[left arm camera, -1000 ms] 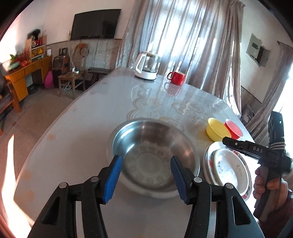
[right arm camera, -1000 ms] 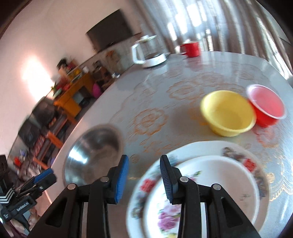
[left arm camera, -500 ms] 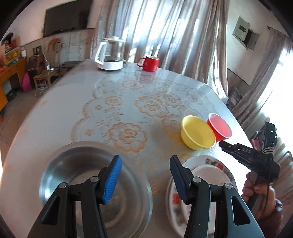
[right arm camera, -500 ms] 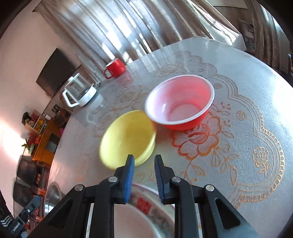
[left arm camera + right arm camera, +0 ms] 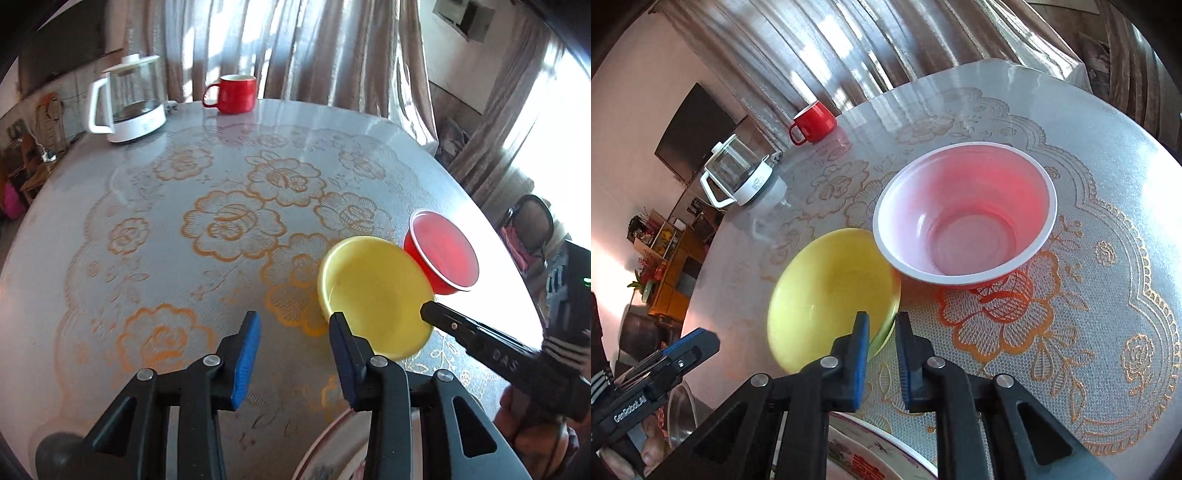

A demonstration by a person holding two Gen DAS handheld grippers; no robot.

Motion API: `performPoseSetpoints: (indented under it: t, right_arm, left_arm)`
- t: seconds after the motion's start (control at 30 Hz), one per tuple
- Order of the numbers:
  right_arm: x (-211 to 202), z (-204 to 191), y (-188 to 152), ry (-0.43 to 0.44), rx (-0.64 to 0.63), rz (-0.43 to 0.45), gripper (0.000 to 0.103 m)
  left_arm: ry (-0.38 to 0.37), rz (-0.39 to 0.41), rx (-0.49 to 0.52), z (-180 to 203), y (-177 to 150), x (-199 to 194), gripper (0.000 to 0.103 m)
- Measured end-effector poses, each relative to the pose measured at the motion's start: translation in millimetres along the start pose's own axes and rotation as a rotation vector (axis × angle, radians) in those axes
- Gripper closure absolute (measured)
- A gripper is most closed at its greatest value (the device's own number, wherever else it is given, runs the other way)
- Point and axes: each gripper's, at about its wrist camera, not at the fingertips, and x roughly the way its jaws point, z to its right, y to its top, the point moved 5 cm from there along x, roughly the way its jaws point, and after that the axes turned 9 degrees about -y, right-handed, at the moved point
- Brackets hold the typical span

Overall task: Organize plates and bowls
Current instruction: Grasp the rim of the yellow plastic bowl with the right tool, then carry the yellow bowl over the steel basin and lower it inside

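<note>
My right gripper (image 5: 881,334) has its jaws nipped onto the near rim of the yellow bowl (image 5: 831,291), which already looks tipped up on that side; my left gripper (image 5: 293,334) hangs over bare tablecloth (image 5: 229,221) just beside the bowl, its jaws narrowing with nothing between them; the red bowl (image 5: 964,214) sits touching the yellow one on its far side, and the flowered plates (image 5: 871,454) lie right under my right gripper

My worry is the grip: it is a thin pinch on 1 edge of a smooth plastic rim, so I judge the bowl could swing or slip out when lifted, or knock the red bowl as it goes

Against 1 second ago, both grippers have left the steel bowl and the plates and swung across to the 2 plastic bowls; my right jaws have closed from a clear gap to this pinch
</note>
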Motion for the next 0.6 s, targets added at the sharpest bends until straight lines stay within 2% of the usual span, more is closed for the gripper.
performPoseSetpoints:
  t: [0.13,0.2,0.27,0.33,0.43,0.6]
  right_arm:
    - [-0.3,1.1,-0.2,-0.005,-0.016,-0.004,0.09]
    - [-0.5,2.1,-0.3,-0.004,-0.019,-0.004,0.09]
    - [1.0,1.4,-0.5,-0.004,-0.023,-0.01,0.09]
    - [0.9,-0.1,-1.2,-0.007,-0.034,-0.012,0.09]
    - [0.5,1.2,-3.7,-0.003,-0.032,-0.02,0.09]
    - [-10.8,-5.5,-8.5,0.039,-0.037,-0.017,0.09]
  left_arm:
    - [-0.037,-0.064,-0.003,4.4,4.5,25.7,0.069]
    - [-0.048,-0.082,0.001,7.7,4.1,34.7,0.078]
    - [-0.075,-0.089,0.006,13.0,3.0,38.5,0.082]
    - [-0.057,-0.075,0.02,15.4,1.9,36.3,0.083]
    - [-0.077,-0.048,0.007,15.9,0.1,24.7,0.085]
    - [-0.053,0.004,0.009,17.7,-5.8,-4.7,0.085]
